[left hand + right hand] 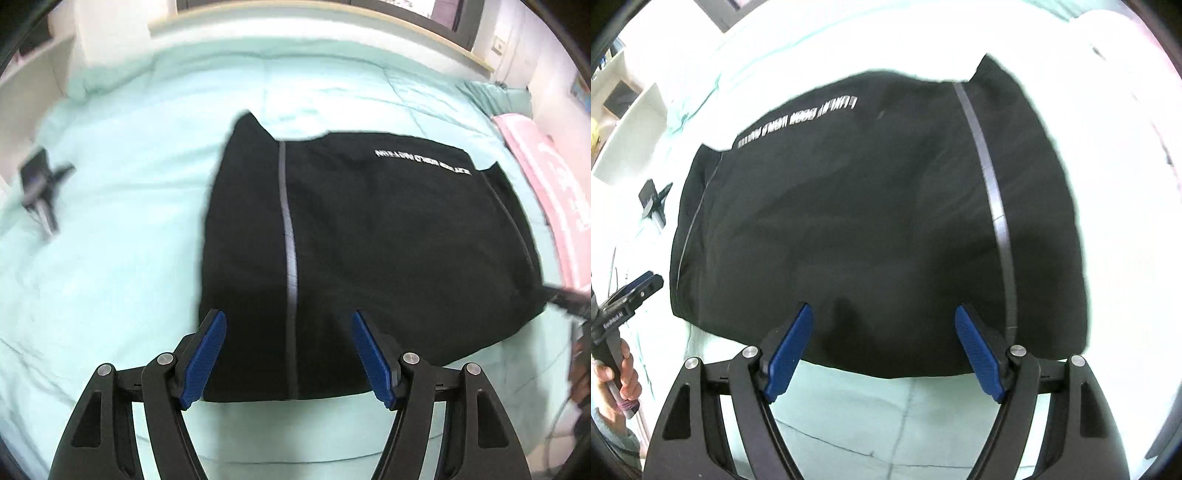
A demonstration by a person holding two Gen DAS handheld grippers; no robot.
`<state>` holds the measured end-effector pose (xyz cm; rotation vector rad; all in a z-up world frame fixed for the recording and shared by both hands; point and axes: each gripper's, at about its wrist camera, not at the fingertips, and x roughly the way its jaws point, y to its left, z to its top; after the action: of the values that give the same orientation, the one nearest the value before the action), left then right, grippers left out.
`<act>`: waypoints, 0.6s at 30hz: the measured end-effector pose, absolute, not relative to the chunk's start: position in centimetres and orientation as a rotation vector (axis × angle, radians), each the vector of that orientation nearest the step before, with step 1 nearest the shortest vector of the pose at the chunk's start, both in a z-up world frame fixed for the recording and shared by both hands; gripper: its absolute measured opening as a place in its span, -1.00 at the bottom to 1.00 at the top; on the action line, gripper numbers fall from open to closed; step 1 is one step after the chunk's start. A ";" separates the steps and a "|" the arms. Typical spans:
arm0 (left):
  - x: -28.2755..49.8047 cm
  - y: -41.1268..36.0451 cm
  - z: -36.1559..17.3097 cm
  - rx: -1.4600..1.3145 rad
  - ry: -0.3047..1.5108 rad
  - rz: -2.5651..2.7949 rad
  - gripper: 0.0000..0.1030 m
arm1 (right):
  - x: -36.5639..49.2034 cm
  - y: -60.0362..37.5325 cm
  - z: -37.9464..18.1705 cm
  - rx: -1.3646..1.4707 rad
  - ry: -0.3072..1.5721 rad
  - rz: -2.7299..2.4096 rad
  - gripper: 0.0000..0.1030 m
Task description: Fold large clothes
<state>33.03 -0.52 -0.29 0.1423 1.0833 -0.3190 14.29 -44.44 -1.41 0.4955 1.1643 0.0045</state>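
Left gripper (pixel 288 325) nearest in the left wrist view, blue pads (pixel 201 363) spread wide, nothing between them, hovering over the near hem of the black garment (pixel 369 240). Right gripper (pixel 884 321) same story in the right wrist view: jaws wide apart, empty, above the garment's near edge, pads not pressing the cloth. Garment lies folded into a rough rectangle on the mint-green bedspread (pixel 110 277), near edge straight, a grey reflective stripe (pixel 290 251) running front to back, white lettering (pixel 423 162) along the far side, unreadable. At the left edge of the right wrist view a hand (pixel 622 380) grips the other gripper's handle, beside the garment. Further off, a small dark gadget (pixel 38 184) on the bedspread, blurred, well apart from the garment. Pink cloth (pixel 550 184) at the far right edge of the bed.
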 end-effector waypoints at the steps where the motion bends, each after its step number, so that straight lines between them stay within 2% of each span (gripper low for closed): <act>1: 33.1 -0.2 0.2 0.135 1.076 -0.314 0.39 | 14.1 -45.2 -0.4 0.481 1.141 -0.033 0.58; 5: 33.0 1.5 4.3 0.096 0.968 -0.297 0.39 | 12.2 -49.0 4.1 0.412 1.055 -0.146 0.58; 10: 32.4 3.8 10.1 0.062 0.720 -0.230 0.39 | 11.7 -50.5 9.2 0.352 0.956 -0.252 0.58; 14: 33.3 4.7 12.5 0.028 0.718 -0.231 0.39 | 11.0 -51.1 14.0 0.278 0.829 -0.338 0.58; 16: 33.6 5.3 13.3 0.016 0.716 -0.215 0.39 | 11.2 -51.3 15.7 0.244 0.794 -0.361 0.64; 18: 34.2 5.7 13.6 0.036 0.704 -0.169 0.39 | 11.4 -51.6 16.7 0.229 0.761 -0.379 0.85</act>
<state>34.16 5.66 13.62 0.0356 0.7044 -0.1685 11.44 -51.55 16.66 0.2294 0.7615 -0.3785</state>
